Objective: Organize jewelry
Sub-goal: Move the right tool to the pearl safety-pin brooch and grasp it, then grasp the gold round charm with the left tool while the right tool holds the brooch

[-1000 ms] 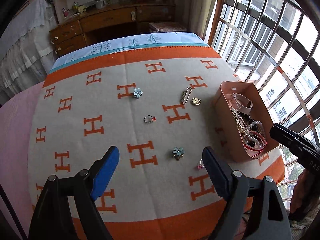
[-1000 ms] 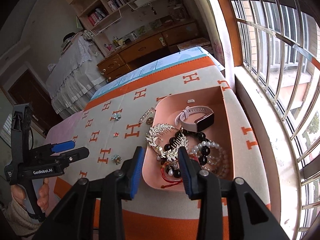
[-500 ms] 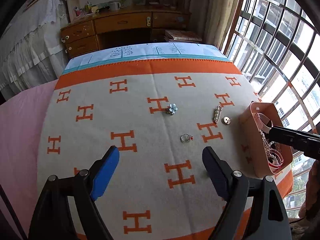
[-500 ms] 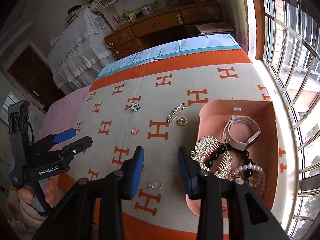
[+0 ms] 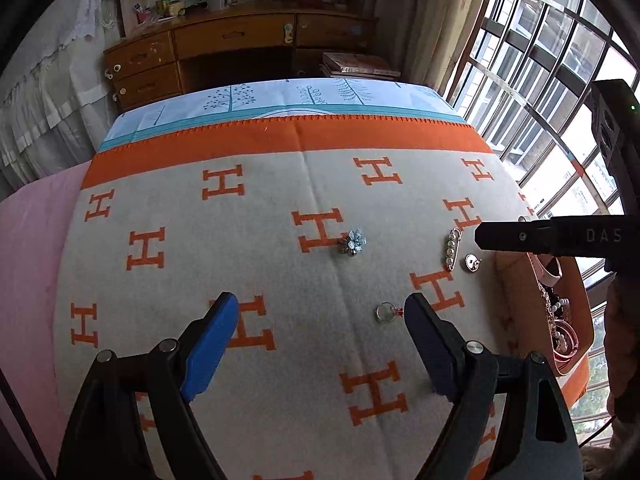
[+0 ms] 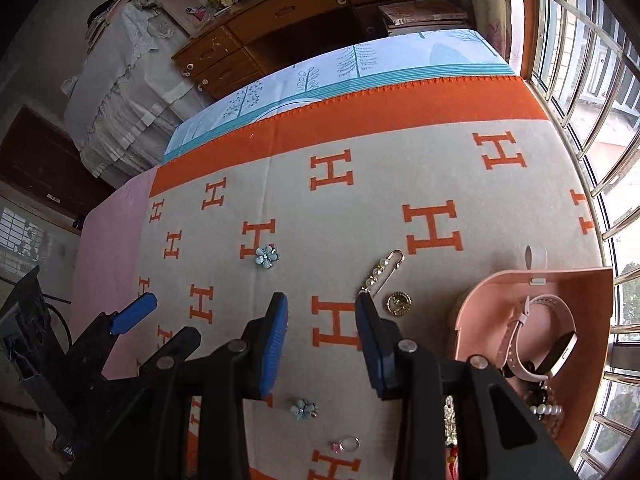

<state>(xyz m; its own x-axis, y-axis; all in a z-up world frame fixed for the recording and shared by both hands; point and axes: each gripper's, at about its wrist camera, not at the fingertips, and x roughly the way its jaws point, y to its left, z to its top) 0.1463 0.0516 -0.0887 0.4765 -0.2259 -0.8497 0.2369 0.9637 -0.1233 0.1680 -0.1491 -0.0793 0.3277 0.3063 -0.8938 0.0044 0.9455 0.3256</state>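
Note:
Loose jewelry lies on an orange-and-cream H-pattern blanket (image 5: pixel 280 184). A blue flower brooch (image 5: pixel 353 242) (image 6: pixel 267 256), a pearl pin (image 5: pixel 452 249) (image 6: pixel 379 272), a round gold pendant (image 5: pixel 473 262) (image 6: pixel 398 303) and a ring with a red stone (image 5: pixel 386 313) are on it. A second flower brooch (image 6: pixel 304 409) and a pink-stone ring (image 6: pixel 345 445) lie under my right gripper (image 6: pixel 321 338). A pink tray (image 6: pixel 576 280) (image 5: pixel 516 300) holds a pink watch (image 6: pixel 532 340), beads and pearls. My left gripper (image 5: pixel 318 338) is open and empty above the blanket, as is my right.
A wooden dresser (image 5: pixel 240 52) stands beyond the bed. A barred window (image 6: pixel 592 80) runs along the right side. A pink sheet (image 5: pixel 28 248) covers the left edge, and a tree-print cloth (image 5: pixel 280 96) the far edge.
Both grippers moved forward over the blanket. The right gripper swung left off the tray and now hangs over the blanket beside it. The jaws stayed open.

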